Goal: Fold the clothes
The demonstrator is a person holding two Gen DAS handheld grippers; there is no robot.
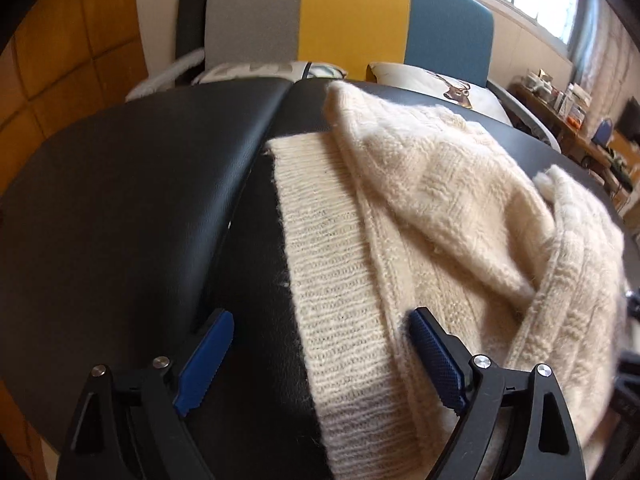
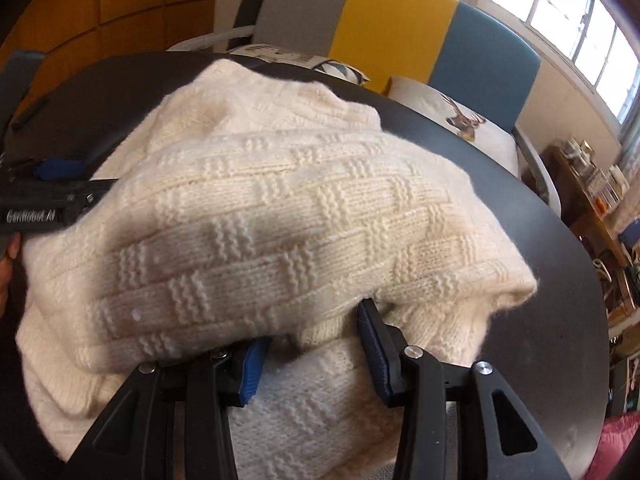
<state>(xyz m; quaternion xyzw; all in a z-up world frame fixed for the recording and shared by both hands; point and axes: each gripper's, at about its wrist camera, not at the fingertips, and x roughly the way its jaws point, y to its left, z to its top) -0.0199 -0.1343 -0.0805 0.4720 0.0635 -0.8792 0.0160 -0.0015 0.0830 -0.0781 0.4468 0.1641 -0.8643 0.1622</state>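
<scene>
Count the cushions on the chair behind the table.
2. One patterned cushion lies in front of the chair's grey and yellow panels; the deer-print cushion sits before the blue panel. The black table hides their lower parts, so more could be hidden.

Cream basket-weave knit sweater (image 2: 280, 220) on a black table (image 1: 120, 184); grey, yellow and blue striped chair back (image 1: 352, 16).

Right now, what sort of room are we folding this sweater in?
Most likely a lived-in home room, a living room or bedroom. A grey, yellow and blue sofa back with a deer-print cushion stands behind the black table, and a cluttered shelf sits under the window.
</scene>
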